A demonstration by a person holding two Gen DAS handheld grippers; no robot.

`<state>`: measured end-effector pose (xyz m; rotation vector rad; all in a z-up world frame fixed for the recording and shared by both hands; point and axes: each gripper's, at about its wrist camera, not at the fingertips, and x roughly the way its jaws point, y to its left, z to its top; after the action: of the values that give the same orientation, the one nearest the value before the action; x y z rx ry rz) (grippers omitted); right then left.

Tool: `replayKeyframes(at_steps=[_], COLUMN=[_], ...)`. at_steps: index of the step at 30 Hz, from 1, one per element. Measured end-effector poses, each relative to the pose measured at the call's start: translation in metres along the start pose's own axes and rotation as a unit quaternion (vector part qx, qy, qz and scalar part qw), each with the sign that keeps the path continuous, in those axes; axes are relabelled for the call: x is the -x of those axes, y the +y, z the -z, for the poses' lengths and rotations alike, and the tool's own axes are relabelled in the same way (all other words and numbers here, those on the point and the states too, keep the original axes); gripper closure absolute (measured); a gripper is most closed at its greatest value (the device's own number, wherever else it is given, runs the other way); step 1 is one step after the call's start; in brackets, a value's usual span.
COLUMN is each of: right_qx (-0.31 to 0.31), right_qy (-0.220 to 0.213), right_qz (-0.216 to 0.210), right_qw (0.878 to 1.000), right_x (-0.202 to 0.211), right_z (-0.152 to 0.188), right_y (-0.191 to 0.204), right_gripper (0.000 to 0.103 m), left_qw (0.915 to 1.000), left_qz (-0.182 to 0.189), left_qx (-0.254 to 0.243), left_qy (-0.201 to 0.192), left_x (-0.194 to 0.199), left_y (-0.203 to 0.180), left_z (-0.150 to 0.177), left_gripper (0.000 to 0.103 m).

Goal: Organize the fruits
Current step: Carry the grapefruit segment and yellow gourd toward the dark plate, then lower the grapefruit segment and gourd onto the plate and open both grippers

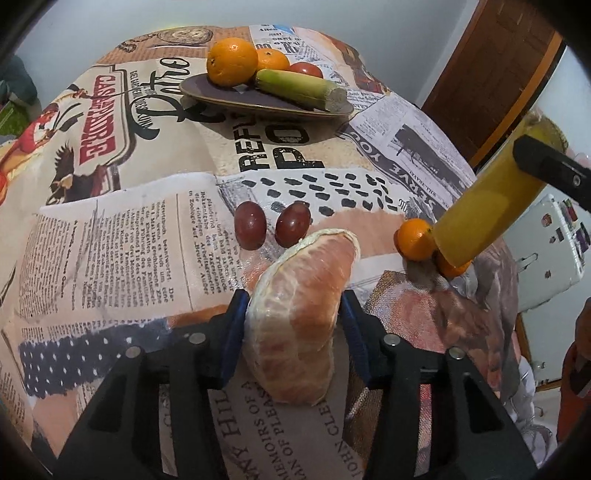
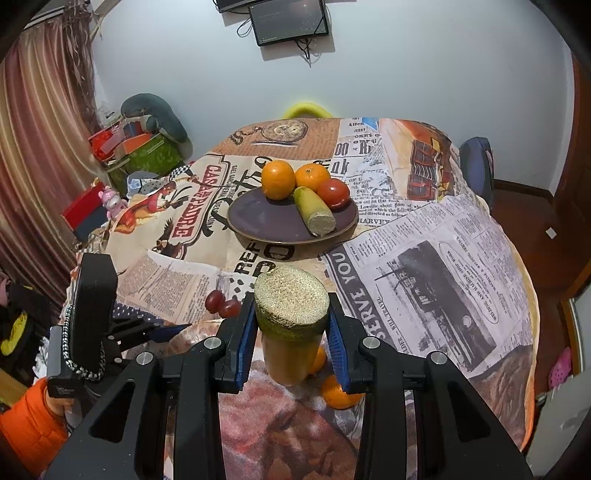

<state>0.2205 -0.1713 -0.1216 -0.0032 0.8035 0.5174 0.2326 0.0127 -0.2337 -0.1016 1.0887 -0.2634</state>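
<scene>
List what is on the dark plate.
The dark plate holds two oranges, one red fruit, and a cut yellow-green piece lying across its right side. The fruit hides the plate's far rim; the near half is bare.

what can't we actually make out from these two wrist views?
- Left wrist: whether the left gripper pads press the peeled citrus segment; the fruit's bulge hides the contact.
- Left wrist: second small orange, mostly hidden by the yellow piece.
- Right wrist: the yellow piece's lower end, behind the right gripper.
- Right wrist: left gripper's fingertips, hidden by the right gripper's frame.
- Right wrist: wall screen content, too small.
</scene>
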Motion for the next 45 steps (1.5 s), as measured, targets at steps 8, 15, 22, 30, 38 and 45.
replayKeyframes(at_steps=[8, 15, 22, 30, 38, 45], right_qx=[0.007, 0.013, 0.026, 0.035, 0.047, 0.055], right_qy=[-0.002, -0.01, -0.017, -0.022, -0.017, -0.006], right_qz=[0.002, 0.003, 0.004, 0.003, 0.006, 0.006], right_qw=[1.0, 1.0, 1.0, 0.999, 0.999, 0.998], right_x=[0.003, 0.003, -0.005, -0.027, -0.056, -0.082], right_z=[-0.003, -0.011, -0.025, -0.046, -0.064, -0.08], right_y=[0.003, 0.005, 0.008, 0.004, 0.0, -0.003], right_gripper=[0.071, 0.071, 0.071, 0.071, 0.071, 0.071], left_qw=[0.9994, 0.9952, 0.9891, 0.9848, 0.9838, 0.9855], left_qz=[-0.006, -0.014, -0.022, -0.028, -0.034, -0.027], left_qx=[0.013, 0.027, 0.038, 0.037, 0.027, 0.029], left_qy=[-0.033, -0.093, -0.141, -0.167, -0.174, -0.165], left_x=[0.025, 0.064, 0.082, 0.082, 0.062, 0.037], left_y=[0.005, 0.014, 0.023, 0.028, 0.033, 0.041], left_z=[0.001, -0.02, -0.052, -0.087, -0.119, -0.142], left_gripper=[0.057, 0.058, 0.058, 0.058, 0.058, 0.058])
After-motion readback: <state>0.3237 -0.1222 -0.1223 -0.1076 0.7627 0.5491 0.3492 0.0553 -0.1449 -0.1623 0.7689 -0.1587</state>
